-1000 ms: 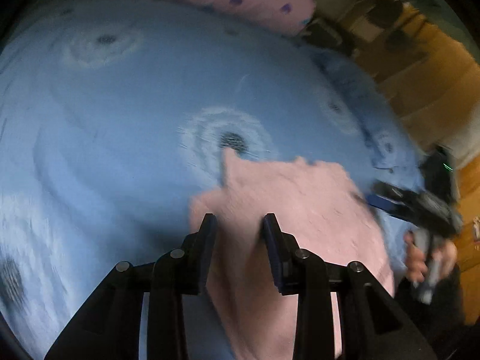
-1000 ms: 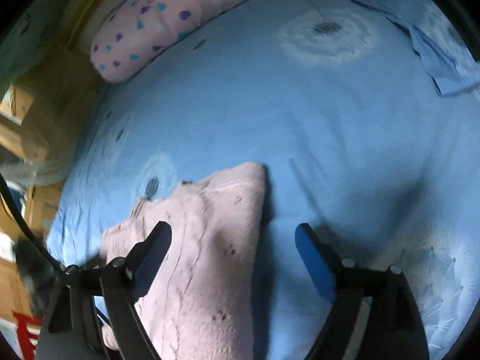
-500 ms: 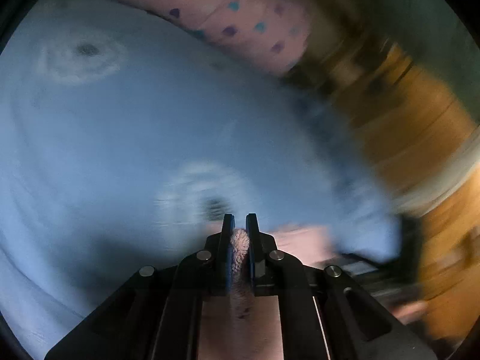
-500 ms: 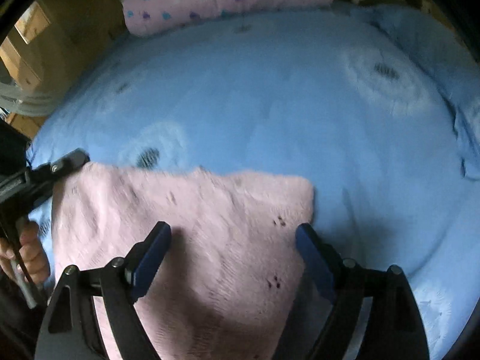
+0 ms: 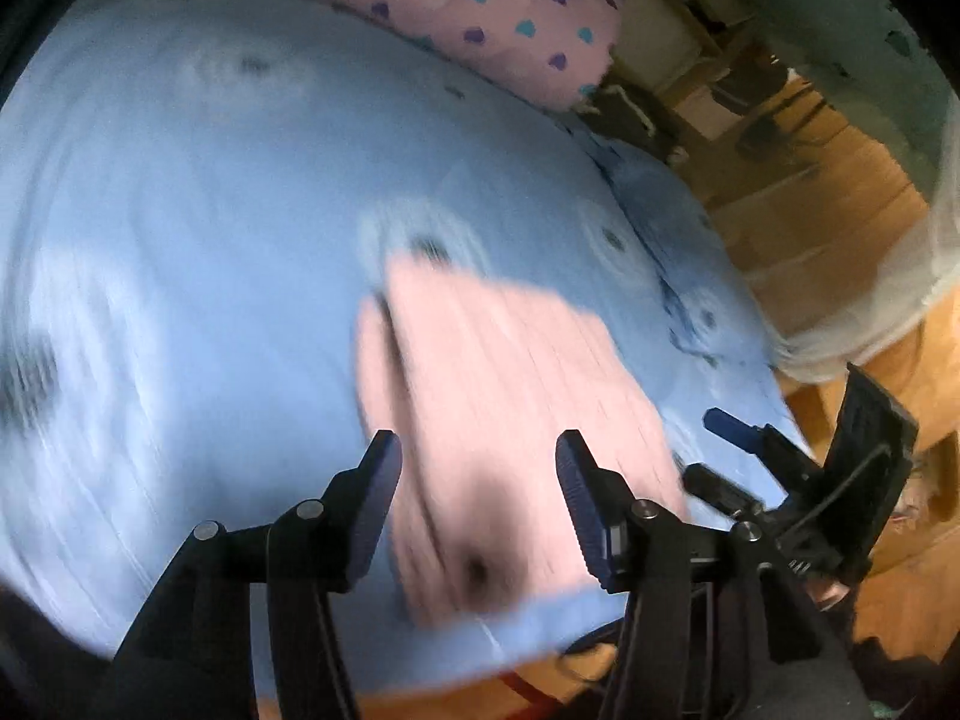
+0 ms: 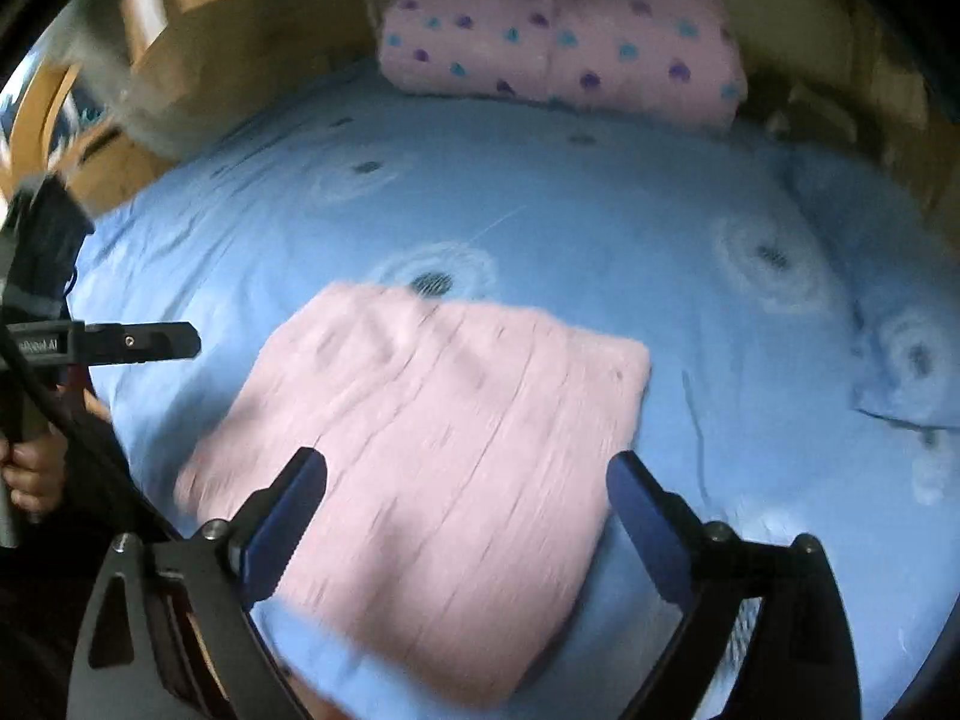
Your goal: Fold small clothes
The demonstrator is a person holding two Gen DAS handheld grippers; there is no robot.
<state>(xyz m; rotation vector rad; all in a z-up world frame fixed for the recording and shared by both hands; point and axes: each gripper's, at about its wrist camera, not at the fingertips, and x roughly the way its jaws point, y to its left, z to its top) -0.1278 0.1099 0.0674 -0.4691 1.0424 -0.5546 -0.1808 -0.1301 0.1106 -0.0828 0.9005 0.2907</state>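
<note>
A pink knitted garment [image 5: 510, 384] lies folded into a rough rectangle on the blue bedsheet [image 5: 180, 210], near the bed's front edge. My left gripper [image 5: 477, 450] hovers over its near part; the jaws are opening and nothing is pinched between them. In the right wrist view the same garment [image 6: 456, 420] lies flat, and my right gripper [image 6: 468, 468] stands wide over it, its jaws still opening and its pads clear of the cloth. A hand [image 6: 36, 474] holds the left gripper's handle at the left edge. Both views are motion-blurred.
A pink pillow with coloured hearts [image 6: 558, 54] lies at the head of the bed. A rumpled fold of blue fabric [image 6: 900, 360] sits at the right side. Wooden floor [image 5: 840, 228] and furniture lie beyond the bed's edge.
Half a second ago my left gripper was shut on a fold of the pink garment; it has let go, opened and drawn back. The right gripper rolled and pulled back, staying open.
</note>
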